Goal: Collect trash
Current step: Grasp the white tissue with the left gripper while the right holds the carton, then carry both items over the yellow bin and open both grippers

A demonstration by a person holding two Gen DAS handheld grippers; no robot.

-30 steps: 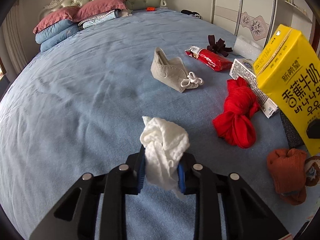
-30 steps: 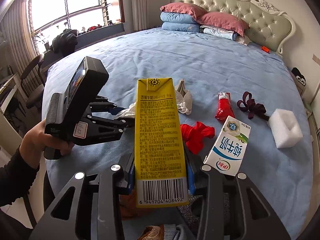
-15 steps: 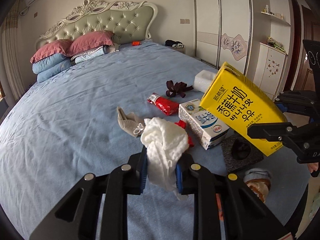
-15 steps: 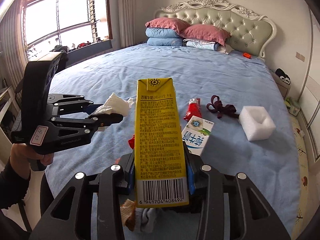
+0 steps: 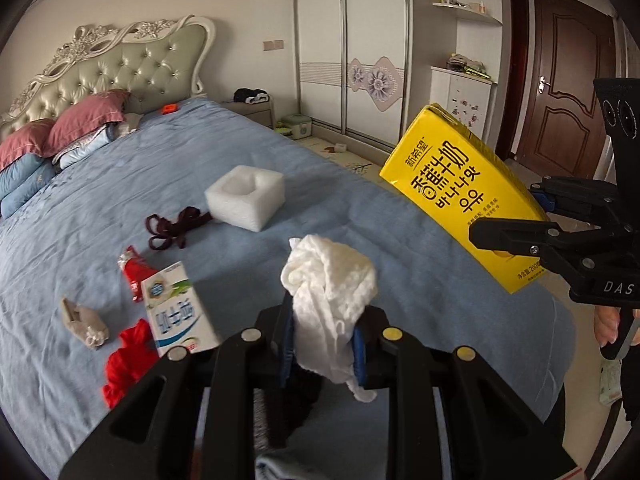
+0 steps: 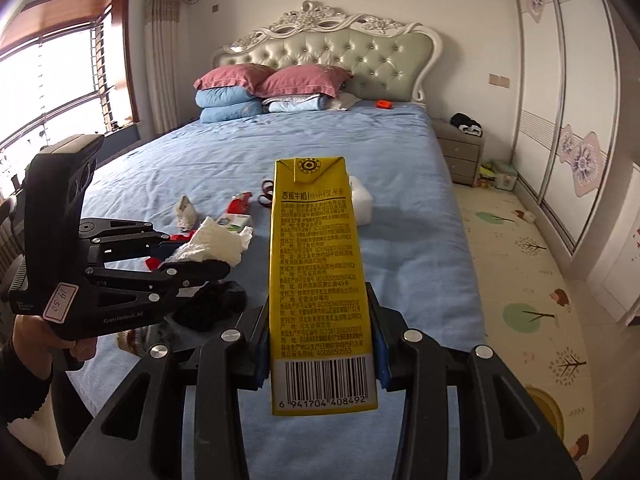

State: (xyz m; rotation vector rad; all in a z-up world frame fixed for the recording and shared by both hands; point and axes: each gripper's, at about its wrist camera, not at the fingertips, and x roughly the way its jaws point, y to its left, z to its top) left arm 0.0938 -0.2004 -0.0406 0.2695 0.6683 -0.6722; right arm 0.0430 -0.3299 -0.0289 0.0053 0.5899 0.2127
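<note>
Left wrist view
Left hand-held gripper (image 5: 323, 346): clenched on a crumpled white tissue (image 5: 330, 300), which bulges above the 2 blue pads and hangs a little below them.
Right hand-held gripper (image 5: 538, 216): at the right edge, clamped on a yellow banana milk carton (image 5: 460, 196) that tilts up and to the left, off the bed.
Bed (image 5: 120, 184): blue sheet, with pink and blue pillows (image 5: 60, 140) at the tufted headboard.
Still on the sheet: a white foam block (image 5: 245, 196), a dark maroon ribbon (image 5: 172, 226) just beside it, a red wrapper (image 5: 135, 274), a white and green milk carton (image 5: 178, 308) lying flat, a beige mask (image 5: 82, 322), and a red cloth (image 5: 126, 362) partly under the white carton.

Right wrist view
Right hand-held gripper (image 6: 322, 354): grasps the yellow banana milk carton (image 6: 318, 276) upright near its lower end, barcode facing the camera.
Left hand-held gripper (image 6: 196, 256): at the left, held in the person's hand (image 6: 60, 342), pinching the white tissue (image 6: 212, 244) above the foot of the bed (image 6: 280, 140).
Behind the tissue: the beige mask (image 6: 185, 212), red wrapper (image 6: 240, 204) and white and green milk carton (image 6: 234, 222) lie on the sheet; the foam block (image 6: 362, 204) shows just right of the yellow carton.
Floor (image 6: 516, 260): a play mat printed with trees, beside the bed.
</note>
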